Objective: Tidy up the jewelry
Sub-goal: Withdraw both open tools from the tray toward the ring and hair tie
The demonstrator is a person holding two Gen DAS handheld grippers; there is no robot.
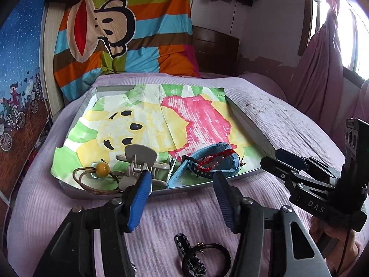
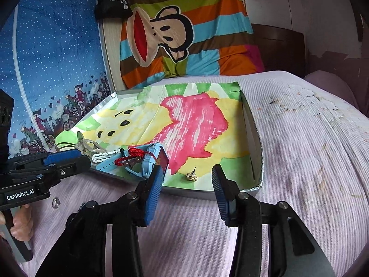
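Lilac ribbed bedding (image 1: 184, 210) carries a shallow silver tray (image 1: 244, 175) lined with a painted paper (image 2: 191, 115), in whose near part a grey hair clip (image 1: 138, 161), a yellow-bead hair tie (image 1: 102, 168), a blue watch (image 1: 214, 161) draped with a red cord bracelet (image 1: 212, 159) and a small gold earring (image 2: 191, 176) are gathered. A black braided bracelet (image 1: 196, 258) is seen on the bed near the left claw (image 1: 182, 198), which is held released and empty just short of the tray's near rim. The right claw (image 2: 186, 196) is likewise spread apart with nothing between its blue pads, the earring lying just beyond it.
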